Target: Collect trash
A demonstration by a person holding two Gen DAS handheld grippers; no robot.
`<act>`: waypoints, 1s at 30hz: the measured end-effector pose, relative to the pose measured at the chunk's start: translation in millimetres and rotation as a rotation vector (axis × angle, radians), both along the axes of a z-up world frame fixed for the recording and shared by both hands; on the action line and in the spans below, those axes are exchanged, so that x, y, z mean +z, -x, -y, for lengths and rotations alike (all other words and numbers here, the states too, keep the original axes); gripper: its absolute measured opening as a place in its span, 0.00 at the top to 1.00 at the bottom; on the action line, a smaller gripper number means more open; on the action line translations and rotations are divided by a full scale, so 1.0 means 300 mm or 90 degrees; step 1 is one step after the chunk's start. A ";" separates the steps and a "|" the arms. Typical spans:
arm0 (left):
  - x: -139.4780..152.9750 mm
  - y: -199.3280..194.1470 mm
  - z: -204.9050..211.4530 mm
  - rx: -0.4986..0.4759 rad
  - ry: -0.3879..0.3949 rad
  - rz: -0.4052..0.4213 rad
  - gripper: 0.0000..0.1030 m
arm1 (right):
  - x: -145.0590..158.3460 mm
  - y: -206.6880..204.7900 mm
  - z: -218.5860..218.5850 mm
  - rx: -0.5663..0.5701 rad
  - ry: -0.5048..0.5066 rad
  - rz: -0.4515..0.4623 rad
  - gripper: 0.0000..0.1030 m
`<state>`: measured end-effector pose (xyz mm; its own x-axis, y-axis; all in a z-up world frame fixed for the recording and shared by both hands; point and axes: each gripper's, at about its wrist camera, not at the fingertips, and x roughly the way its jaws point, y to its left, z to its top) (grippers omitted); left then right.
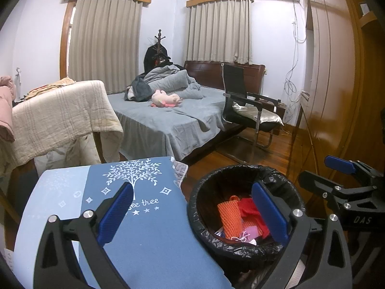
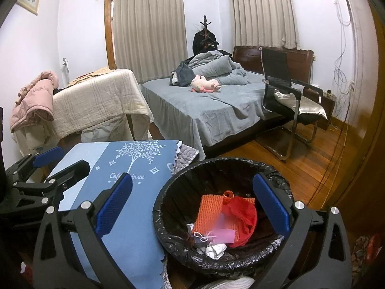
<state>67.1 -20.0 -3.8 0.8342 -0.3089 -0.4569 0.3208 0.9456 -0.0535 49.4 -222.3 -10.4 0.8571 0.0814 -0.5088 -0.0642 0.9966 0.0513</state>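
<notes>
A round bin with a black liner [image 1: 243, 248] [image 2: 168, 236] stands on the floor beside a table with a blue tree-print cloth [image 1: 144, 240] [image 2: 125, 228]. Inside lie orange foam netting [image 1: 229, 216] [image 2: 208, 210], a red bag [image 2: 240, 213], pink paper [image 2: 225, 236] and a crumpled white scrap [image 2: 216, 250]. My left gripper [image 1: 192, 214] is open and empty, above the table edge and the bin. My right gripper [image 2: 192, 207] is open and empty over the bin; it also shows at the right of the left wrist view [image 1: 336, 175].
A bed with a grey cover [image 2: 211, 106] and a pink plush toy [image 2: 204, 84] stands behind. A black chair [image 2: 288, 101] is on the wood floor to the right. A cloth-draped rack [image 2: 96, 101] is on the left. A wooden wardrobe [image 1: 336, 72] lines the right side.
</notes>
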 end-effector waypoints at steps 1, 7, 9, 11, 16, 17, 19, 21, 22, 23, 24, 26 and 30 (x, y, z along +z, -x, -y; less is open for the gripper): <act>-0.001 -0.001 0.000 0.000 -0.001 0.001 0.06 | 0.001 0.000 0.000 0.000 -0.001 0.000 0.05; -0.001 -0.001 -0.002 -0.001 0.000 0.000 0.06 | -0.001 0.000 0.000 0.000 0.001 0.001 0.05; -0.001 -0.001 -0.003 -0.001 -0.002 0.001 0.06 | -0.001 0.000 0.000 0.000 0.000 0.000 0.05; -0.001 -0.001 -0.003 -0.001 -0.001 0.000 0.06 | -0.001 0.000 0.000 0.000 0.000 0.001 0.05; 0.000 -0.002 -0.003 0.000 -0.001 0.000 0.06 | -0.003 0.001 -0.001 0.000 0.000 0.000 0.05; 0.000 -0.002 0.000 0.002 -0.001 0.000 0.06 | -0.001 0.000 -0.002 0.000 0.000 0.001 0.05; 0.002 -0.003 -0.002 0.003 0.000 0.000 0.06 | -0.002 0.001 -0.002 0.000 0.000 0.001 0.05; 0.001 -0.003 -0.003 0.002 0.000 0.000 0.06 | -0.003 0.001 -0.003 0.000 0.000 0.001 0.05; 0.001 -0.003 -0.003 0.002 -0.001 0.000 0.06 | -0.004 0.001 -0.002 0.000 0.000 0.001 0.05; 0.001 -0.003 -0.003 0.002 -0.001 0.000 0.06 | -0.004 0.001 -0.003 0.000 0.000 0.001 0.05; 0.001 -0.003 -0.004 0.002 -0.001 -0.001 0.06 | -0.004 0.002 -0.003 0.000 0.000 0.001 0.05; 0.002 -0.003 -0.003 0.002 0.000 0.000 0.06 | -0.003 0.001 -0.004 0.000 0.001 0.000 0.05; 0.002 -0.004 -0.004 0.003 0.001 -0.001 0.06 | -0.005 0.002 -0.003 0.000 0.000 0.001 0.05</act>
